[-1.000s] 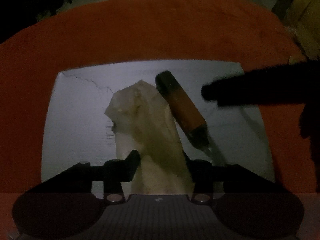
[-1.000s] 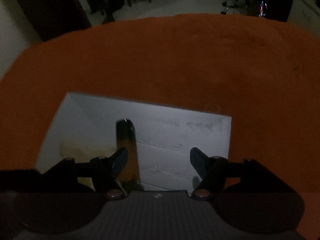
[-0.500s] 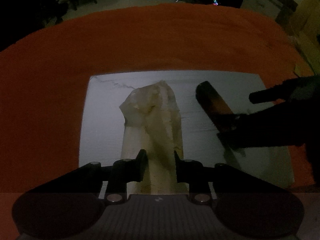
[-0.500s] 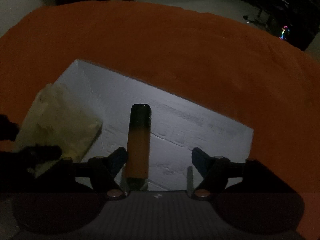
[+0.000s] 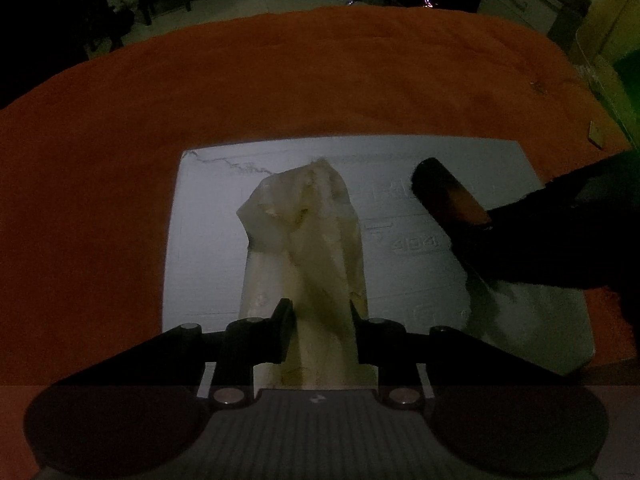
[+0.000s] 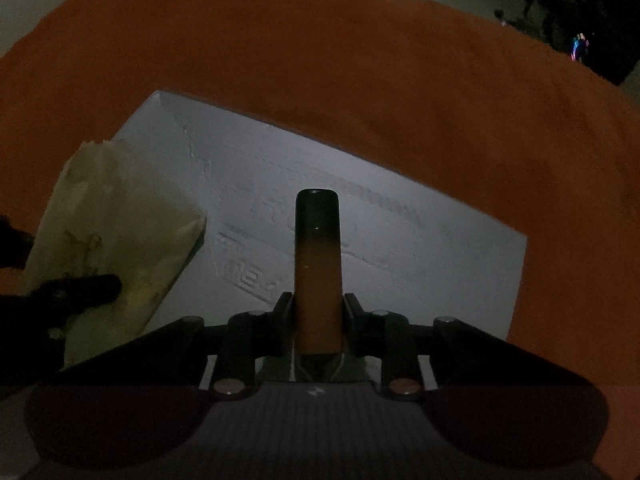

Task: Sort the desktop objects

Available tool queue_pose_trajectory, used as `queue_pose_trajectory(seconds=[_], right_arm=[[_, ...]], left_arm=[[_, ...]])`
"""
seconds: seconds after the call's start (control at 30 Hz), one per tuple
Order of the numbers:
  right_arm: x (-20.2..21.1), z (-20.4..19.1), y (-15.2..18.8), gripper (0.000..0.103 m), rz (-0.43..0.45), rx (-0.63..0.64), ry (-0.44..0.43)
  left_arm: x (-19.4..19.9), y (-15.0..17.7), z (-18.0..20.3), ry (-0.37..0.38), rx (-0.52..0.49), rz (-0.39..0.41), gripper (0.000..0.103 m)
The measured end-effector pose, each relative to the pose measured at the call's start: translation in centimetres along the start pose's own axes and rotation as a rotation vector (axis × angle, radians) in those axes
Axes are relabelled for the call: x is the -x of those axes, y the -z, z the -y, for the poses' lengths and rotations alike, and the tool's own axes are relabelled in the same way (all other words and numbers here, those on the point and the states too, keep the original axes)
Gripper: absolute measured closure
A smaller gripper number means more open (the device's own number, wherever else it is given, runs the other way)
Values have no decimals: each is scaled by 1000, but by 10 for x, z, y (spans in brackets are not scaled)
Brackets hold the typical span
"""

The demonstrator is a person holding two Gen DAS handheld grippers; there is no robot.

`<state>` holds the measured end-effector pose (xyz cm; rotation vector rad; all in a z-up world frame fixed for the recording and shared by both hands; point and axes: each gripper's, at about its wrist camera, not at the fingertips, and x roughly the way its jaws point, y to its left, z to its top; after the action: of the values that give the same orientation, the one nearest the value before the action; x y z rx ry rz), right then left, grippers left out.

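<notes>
A crumpled cream wrapper (image 5: 304,232) lies on a white foam board (image 5: 208,240), and my left gripper (image 5: 322,312) is shut on its near end. To its right lies an orange stick with a black far end (image 5: 448,196). In the right wrist view the same stick (image 6: 318,264) runs straight ahead between the fingers of my right gripper (image 6: 318,304). Its jaws are closing, and both pads touch the stick's sides. The wrapper (image 6: 116,220) shows at the left there, with a dark left finger (image 6: 84,288) on it.
The board (image 6: 440,260) rests on an orange cloth (image 5: 320,80) that covers the whole table. A small tan scrap (image 5: 595,135) lies on the cloth at the far right. Beyond the table's far edge is a dim room with furniture.
My left gripper has closed onto the wrapper and shifted sideways along the board. My right gripper has swung over the orange stick, lined up with it, and closed from wide open onto its sides.
</notes>
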<state>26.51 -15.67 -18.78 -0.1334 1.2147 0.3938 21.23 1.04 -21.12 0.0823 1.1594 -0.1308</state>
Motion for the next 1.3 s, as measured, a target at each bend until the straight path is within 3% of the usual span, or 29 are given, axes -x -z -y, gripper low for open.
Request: queue_pose_trajectory(seconds=[0.3,0.57,0.73,0.8,0.87,0.93,1.0,1.03,1.07,1.13,1.2,1.23,1.27,1.3], right_arm=[[32,30,16,75,17,-87,-41],[28,48,34,75,-10,-94,1],[23,39,36,75,-26,-46,46],[21,33,34,75,-34,-18,66],[21,26,33,71,-39,14,96],[21,21,32,54,-40,36,119],[21,18,29,39,-34,34,126],[20,17,28,32,-32,30,131],[19,16,27,30,-30,24,136],[16,15,26,30,-29,14,143],[12,15,26,34,-25,13,128],[12,15,27,46,-16,7,114],[13,15,28,52,-4,-1,100],[14,16,28,76,10,-6,107]], left_arm=[[-3,0,-2,3,8,3,82],[-2,0,-2,4,9,2,81],[-4,1,1,-15,-2,-1,72],[-4,2,2,-30,-6,1,63],[-5,2,4,-45,-10,3,39],[-5,2,3,-58,0,7,27],[-6,1,2,-58,6,-5,25],[-8,0,2,-53,7,-18,17],[-9,-2,2,-57,2,-36,9],[-10,-4,5,-80,-9,-52,5],[-11,-4,7,-80,-20,-57,7],[-13,-3,7,-70,-26,-61,20],[-14,-1,7,-59,-31,-65,45],[-14,1,5,-43,-20,-61,52]])
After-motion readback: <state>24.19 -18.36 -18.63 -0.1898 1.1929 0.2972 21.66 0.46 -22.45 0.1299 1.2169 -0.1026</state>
